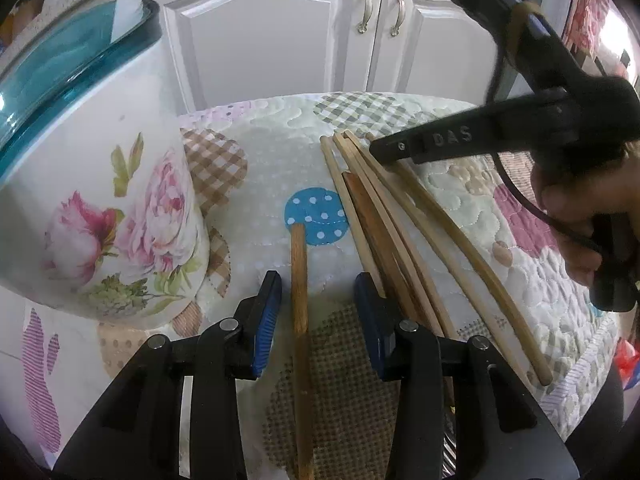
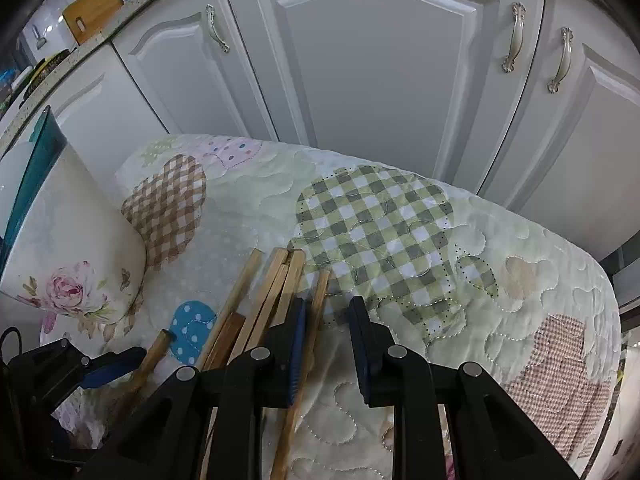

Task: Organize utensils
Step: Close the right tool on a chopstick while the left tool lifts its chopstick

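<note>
The left hand-held gripper point(image 1: 316, 300) is straddling a darker wooden chopstick point(image 1: 299, 280) with pads apart — released; the right hand-held gripper point(image 2: 326, 320), unclenched, is bracketing one stick of the chopstick pile point(image 1: 400, 216) on the quilted counter point(image 2: 440, 300). Next, probably closing, then carrying to the floral holder point(image 1: 120, 200).

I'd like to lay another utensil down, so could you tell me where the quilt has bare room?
Bare quilt spreads right of the chopsticks, across the green checked patch to the far edge. It is crowded on the left: the floral container, the separate wooden stick and both grippers.
</note>
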